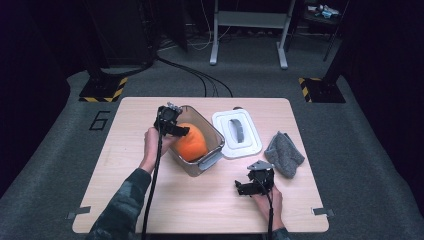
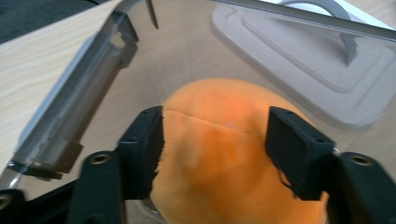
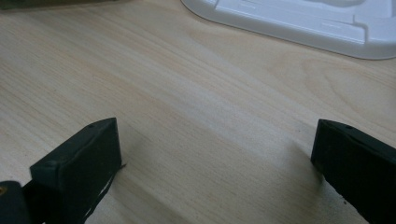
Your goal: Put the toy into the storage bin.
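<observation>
A soft orange thing (image 1: 191, 142) with a seam across it lies inside a clear plastic container (image 1: 214, 134) near the table's middle. My left gripper (image 1: 181, 131) reaches into the container from its left side. In the left gripper view its jaws (image 2: 215, 140) stand apart on either side of the orange thing (image 2: 215, 177), which spreads wider beneath them; the pads do not squeeze it. The container's wall (image 2: 70, 121) runs along the left. My right gripper (image 1: 243, 188) rests low over bare wood near the front edge, open, with nothing between its jaws (image 3: 212, 154).
The container's white lid (image 1: 236, 132) with a grey handle lies flat just right of it, also seen as the lid (image 3: 299, 18) ahead of the right gripper. A crumpled grey cloth (image 1: 284, 154) sits at the right. The wooden table (image 1: 150, 200) stands on grey carpet with cables behind.
</observation>
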Demonstrator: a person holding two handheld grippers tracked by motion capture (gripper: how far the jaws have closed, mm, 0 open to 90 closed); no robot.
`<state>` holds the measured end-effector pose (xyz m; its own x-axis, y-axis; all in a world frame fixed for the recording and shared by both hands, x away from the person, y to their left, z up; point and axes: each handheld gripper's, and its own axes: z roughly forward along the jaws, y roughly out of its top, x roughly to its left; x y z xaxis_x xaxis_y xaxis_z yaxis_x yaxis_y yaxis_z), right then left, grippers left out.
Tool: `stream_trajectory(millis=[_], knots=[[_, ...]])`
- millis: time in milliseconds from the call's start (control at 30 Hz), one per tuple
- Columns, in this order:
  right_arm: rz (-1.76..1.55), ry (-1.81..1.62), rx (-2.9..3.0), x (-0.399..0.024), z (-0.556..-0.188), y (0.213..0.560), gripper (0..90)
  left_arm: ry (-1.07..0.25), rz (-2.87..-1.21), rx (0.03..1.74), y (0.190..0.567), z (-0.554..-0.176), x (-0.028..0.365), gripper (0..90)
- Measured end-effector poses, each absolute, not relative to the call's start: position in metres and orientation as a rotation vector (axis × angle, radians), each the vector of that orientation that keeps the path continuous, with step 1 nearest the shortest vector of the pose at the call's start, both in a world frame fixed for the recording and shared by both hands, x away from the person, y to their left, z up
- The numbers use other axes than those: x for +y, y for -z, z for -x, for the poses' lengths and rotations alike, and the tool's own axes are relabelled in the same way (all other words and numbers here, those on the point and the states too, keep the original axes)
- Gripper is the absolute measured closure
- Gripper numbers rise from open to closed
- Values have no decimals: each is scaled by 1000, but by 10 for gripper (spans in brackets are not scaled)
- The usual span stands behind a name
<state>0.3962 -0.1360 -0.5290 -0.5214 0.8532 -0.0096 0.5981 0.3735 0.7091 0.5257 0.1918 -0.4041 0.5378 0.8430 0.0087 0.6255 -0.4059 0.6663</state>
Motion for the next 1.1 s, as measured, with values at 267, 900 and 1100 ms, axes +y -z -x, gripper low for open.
stream_trajectory(millis=[267, 900, 1100], knots=[[-1264, -934, 2263, -136, -396, 529, 8, -432, -2087, 1148, 395, -517, 205, 168], [-1291, -942, 2260, -135, -396, 529, 8, -471, -1968, 1078, 379, -471, 249, 114], [-1292, -941, 2262, -135, -396, 529, 9, -492, -1931, 1085, 382, -454, 266, 112]])
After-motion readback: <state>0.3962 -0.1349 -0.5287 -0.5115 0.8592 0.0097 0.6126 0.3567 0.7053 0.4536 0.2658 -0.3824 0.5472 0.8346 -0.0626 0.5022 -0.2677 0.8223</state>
